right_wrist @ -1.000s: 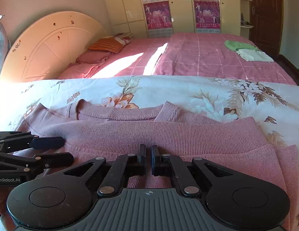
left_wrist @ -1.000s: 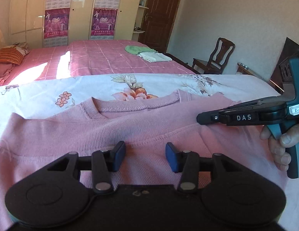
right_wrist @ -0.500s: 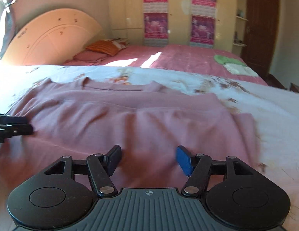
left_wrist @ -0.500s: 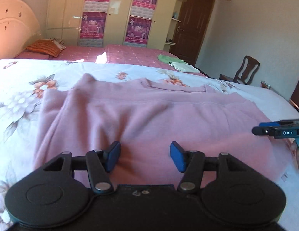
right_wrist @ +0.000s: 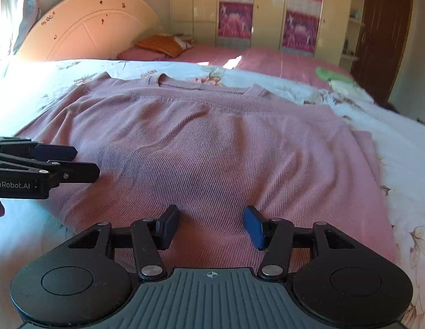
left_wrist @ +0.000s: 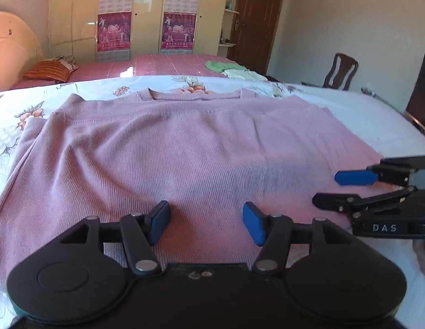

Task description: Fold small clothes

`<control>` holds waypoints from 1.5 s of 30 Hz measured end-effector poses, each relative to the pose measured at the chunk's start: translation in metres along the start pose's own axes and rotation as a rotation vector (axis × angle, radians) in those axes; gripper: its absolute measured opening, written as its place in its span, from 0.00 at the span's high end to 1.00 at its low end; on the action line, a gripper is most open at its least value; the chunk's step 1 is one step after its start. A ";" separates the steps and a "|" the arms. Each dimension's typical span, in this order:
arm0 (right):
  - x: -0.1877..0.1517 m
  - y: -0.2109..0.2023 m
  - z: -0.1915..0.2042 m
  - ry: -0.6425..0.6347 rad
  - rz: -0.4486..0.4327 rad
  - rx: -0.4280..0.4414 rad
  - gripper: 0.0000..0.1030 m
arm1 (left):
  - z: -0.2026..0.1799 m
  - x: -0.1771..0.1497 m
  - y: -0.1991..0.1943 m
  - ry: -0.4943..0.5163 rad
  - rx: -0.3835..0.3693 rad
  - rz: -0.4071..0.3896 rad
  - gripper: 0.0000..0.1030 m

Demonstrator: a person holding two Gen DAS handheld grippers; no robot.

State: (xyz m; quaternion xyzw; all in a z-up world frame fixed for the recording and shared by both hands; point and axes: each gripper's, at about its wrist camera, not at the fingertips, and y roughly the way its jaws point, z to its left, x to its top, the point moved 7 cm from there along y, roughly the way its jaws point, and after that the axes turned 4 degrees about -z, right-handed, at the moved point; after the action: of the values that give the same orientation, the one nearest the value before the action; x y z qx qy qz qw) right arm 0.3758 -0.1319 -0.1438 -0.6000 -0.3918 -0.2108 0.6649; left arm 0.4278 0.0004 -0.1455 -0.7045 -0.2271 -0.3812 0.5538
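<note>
- A pink sweater lies on the flowery bed sheet, with its neck hole at the far side.
- It looks folded once already: a straight edge runs across near the neck, and a bit of a lower layer pokes out on the right side.
- The left gripper is open, and its jaws have just been opening. Nothing is pinched; only the sweater lies under it.
- The right gripper is let go too. Its jaws opened, then closed a little, and they hold nothing.
- I think more folding is left, because the sweater is wide and not yet a neat small pile.
- Green and white clothes sit on the pink bed behind.
</note>
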 end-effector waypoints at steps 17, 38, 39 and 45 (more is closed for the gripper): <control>-0.035 -0.039 -0.085 0.192 0.081 -0.133 0.65 | 0.102 -0.033 -0.066 -0.160 0.147 0.001 0.43; -0.044 -0.061 -0.098 0.251 0.073 -0.198 0.66 | 0.104 -0.036 -0.074 -0.137 0.255 0.030 0.44; -0.040 -0.064 -0.097 0.259 0.059 -0.198 0.66 | 0.105 -0.036 -0.074 -0.139 0.253 0.030 0.44; -0.044 -0.056 -0.098 0.234 0.069 -0.212 0.66 | 0.105 -0.037 -0.074 -0.132 0.255 0.032 0.44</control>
State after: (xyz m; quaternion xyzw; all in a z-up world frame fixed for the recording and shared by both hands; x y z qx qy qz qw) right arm 0.3332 -0.2454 -0.1395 -0.6513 -0.2661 -0.2965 0.6458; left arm 0.3806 0.1255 -0.1395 -0.6557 -0.2983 -0.2930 0.6287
